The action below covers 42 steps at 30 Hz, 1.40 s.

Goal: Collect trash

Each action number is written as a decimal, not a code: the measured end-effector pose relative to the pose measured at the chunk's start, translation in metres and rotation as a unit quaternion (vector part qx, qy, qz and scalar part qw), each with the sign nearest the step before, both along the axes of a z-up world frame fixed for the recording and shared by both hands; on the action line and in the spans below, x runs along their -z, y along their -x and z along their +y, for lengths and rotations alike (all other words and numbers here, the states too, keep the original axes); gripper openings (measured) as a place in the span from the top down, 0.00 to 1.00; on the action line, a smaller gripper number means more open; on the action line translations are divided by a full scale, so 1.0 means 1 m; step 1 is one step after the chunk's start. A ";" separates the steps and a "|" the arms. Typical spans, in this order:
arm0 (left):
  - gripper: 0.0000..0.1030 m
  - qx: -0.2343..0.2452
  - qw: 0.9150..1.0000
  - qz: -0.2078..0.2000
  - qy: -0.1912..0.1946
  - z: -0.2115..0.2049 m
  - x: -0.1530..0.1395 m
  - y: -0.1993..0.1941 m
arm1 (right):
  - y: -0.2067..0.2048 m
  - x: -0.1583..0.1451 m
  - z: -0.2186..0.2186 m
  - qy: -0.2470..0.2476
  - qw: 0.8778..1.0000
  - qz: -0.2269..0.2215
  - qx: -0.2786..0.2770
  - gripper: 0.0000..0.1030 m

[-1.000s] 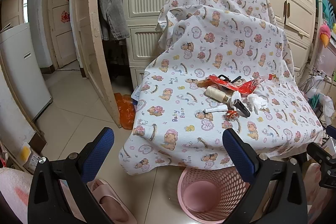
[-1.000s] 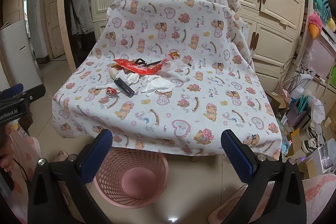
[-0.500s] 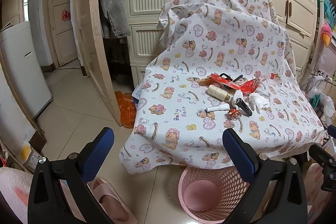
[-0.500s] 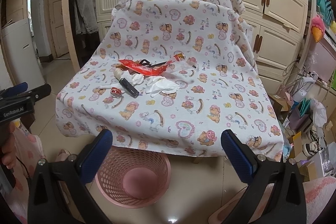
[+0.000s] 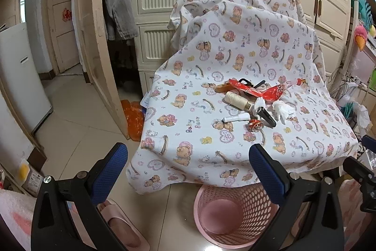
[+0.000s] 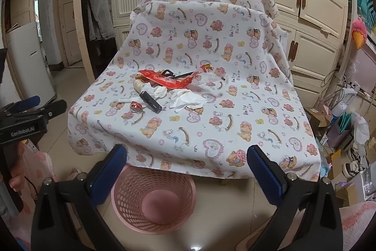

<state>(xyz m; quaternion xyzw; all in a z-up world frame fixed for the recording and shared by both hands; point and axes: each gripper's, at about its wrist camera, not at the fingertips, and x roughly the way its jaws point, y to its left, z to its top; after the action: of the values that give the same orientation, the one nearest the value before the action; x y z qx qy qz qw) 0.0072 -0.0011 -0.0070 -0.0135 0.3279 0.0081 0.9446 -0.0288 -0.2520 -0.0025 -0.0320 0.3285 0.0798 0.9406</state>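
Note:
A pile of items lies on a table covered by a bear-print cloth: a red wrapper, crumpled white tissue, a cream thread spool, a white tube, a black oblong object and a small red roll. A pink mesh bin stands on the floor under the table's front edge. My left gripper and right gripper are both open and hold nothing, short of the table.
Cream cabinets stand behind the table. A wooden door is open at the left, with an orange bag on the floor by it. Boxes and clutter fill the floor at the right. A pink slipper lies near the left gripper.
Both grippers have moved a little forward and upward toward the table; the pile and cloth look larger. Nothing on the table has moved.

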 end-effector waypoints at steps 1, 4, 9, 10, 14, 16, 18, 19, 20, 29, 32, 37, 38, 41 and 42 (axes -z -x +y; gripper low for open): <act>0.01 0.000 1.000 0.003 0.003 0.000 0.001 -0.001 | -0.001 -0.001 0.001 -0.002 1.000 0.002 -0.004 0.04; 0.01 0.004 1.000 0.017 0.016 0.001 0.001 -0.006 | -0.006 -0.005 0.003 -0.001 1.000 0.005 -0.014 0.08; 0.04 0.006 0.999 0.022 0.037 0.003 -0.006 -0.018 | -0.027 -0.030 0.002 0.011 0.999 -0.008 -0.033 0.18; 0.07 0.004 0.999 0.022 0.032 0.002 -0.005 -0.022 | -0.036 -0.035 0.002 0.011 0.999 -0.009 -0.033 0.20; 0.17 0.011 0.998 0.049 0.044 0.000 0.001 -0.038 | -0.068 -0.040 0.005 0.000 0.999 0.005 -0.048 0.26; 0.20 0.023 0.997 0.058 0.044 -0.005 0.001 -0.042 | -0.082 -0.035 0.008 0.001 0.998 0.011 -0.056 0.30; 0.21 0.035 0.997 0.058 0.026 -0.011 0.001 -0.044 | -0.094 -0.025 0.011 -0.007 0.998 0.022 -0.065 0.35; 0.21 0.037 0.998 0.055 0.015 -0.015 0.002 -0.045 | -0.101 -0.018 0.014 -0.012 0.997 0.032 -0.069 0.38; 0.21 0.038 0.998 0.054 0.005 -0.018 0.004 -0.046 | -0.108 -0.010 0.017 -0.016 0.996 0.041 -0.075 0.39; 0.30 0.025 0.997 0.078 0.013 -0.017 0.027 -0.056 | -0.141 0.048 0.048 -0.004 0.990 0.088 -0.115 0.56; 0.31 0.020 0.997 0.077 0.020 -0.017 0.028 -0.059 | -0.146 0.055 0.055 0.001 0.987 0.093 -0.129 0.58; 0.31 0.032 0.997 0.067 0.026 -0.024 0.028 -0.063 | -0.156 0.064 0.059 0.005 0.988 0.093 -0.127 0.89; 0.31 0.040 0.997 0.063 0.029 -0.027 0.027 -0.065 | -0.157 0.063 0.058 -0.006 0.987 0.094 -0.131 0.90; 0.37 0.060 0.996 0.051 0.041 -0.036 0.024 -0.072 | -0.152 0.056 0.054 -0.028 0.987 0.083 -0.133 0.93; 0.38 0.070 0.995 0.053 0.048 -0.040 0.024 -0.075 | -0.151 0.054 0.053 -0.030 0.987 0.081 -0.135 0.93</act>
<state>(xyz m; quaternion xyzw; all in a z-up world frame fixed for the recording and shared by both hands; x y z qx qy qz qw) 0.0819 -0.0411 -0.0309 -0.0353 0.3773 -0.0731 0.9225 0.1221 -0.1987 -0.0569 -0.0413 0.3936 0.2184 0.8920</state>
